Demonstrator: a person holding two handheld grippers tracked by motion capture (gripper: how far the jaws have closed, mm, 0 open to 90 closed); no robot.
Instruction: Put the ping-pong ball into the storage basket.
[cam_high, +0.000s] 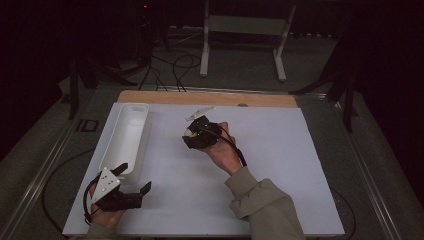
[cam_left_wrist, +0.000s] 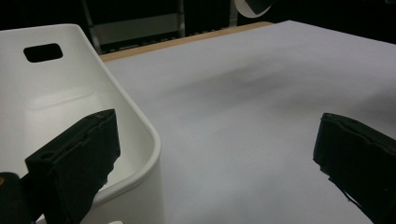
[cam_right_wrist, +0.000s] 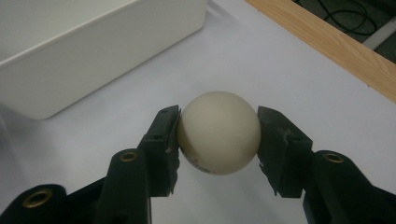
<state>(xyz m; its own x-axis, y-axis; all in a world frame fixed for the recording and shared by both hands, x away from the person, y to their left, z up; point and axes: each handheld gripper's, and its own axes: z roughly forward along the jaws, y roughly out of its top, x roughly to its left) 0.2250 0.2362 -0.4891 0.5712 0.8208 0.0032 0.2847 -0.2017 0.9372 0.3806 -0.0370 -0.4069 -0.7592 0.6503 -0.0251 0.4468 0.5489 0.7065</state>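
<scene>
A cream-white ball sits between the two black jaws of my right gripper, which is shut on it, both pads pressing its sides. In the high view the right gripper hovers over the middle of the white table sheet, right of a long white bin. My left gripper rests at the sheet's front left, just below the bin's near end, jaws wide apart and nothing between them. In the left gripper view the left gripper stands open beside the bin.
A wooden table edge runs along the far side of the sheet. Beyond it stand a white metal frame and cables on the dark floor. Rails border the table at both sides.
</scene>
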